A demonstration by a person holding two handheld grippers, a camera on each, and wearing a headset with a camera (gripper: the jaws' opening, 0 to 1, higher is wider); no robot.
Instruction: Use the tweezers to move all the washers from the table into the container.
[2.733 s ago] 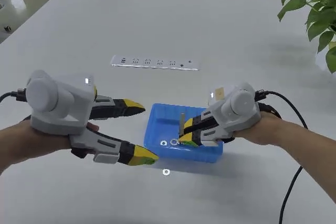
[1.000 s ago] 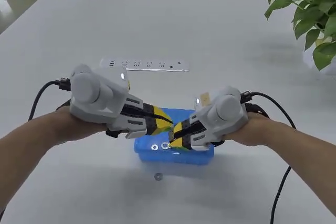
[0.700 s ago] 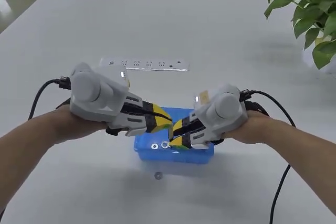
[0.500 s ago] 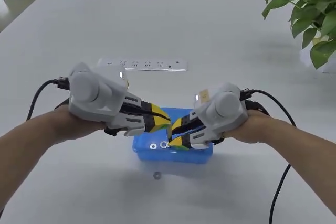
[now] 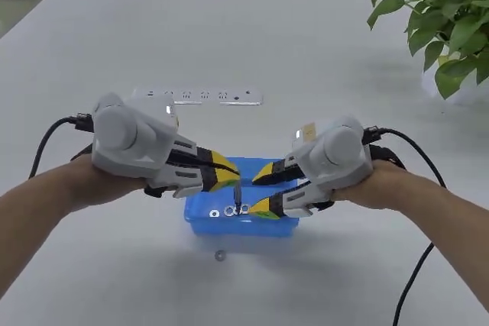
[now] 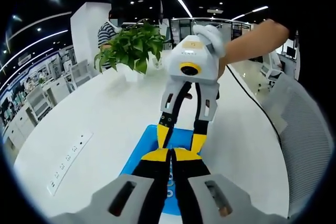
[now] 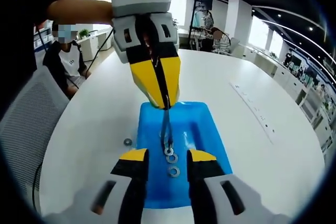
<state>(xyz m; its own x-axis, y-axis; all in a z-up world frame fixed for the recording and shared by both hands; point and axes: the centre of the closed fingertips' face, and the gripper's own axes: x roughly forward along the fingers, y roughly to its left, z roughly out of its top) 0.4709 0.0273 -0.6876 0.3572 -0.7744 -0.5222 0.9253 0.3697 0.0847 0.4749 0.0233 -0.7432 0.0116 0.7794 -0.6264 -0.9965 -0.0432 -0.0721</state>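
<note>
We are dangling tweezers (image 7: pixel 165 127) over the container (image 7: pixel 210 129).
Left tool (image 7: pixel 165 102) is clenching them, right tool (image 7: pixel 168 155) gaping, one washer (image 5: pixel 220 255) lying at six o'clock.

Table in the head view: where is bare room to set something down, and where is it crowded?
Free: the table between the power strip and plant, also beyond the strip. Crowded: the container, left gripper and right gripper over it, loose washer just in front.

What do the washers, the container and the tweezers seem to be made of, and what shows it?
The washers look like metal: small, grey, shiny rings. The container is probably plastic: uniform glossy blue with moulded walls. The tweezers are apparently metal: thin, dark grey prongs, though too small to be sure.
</note>
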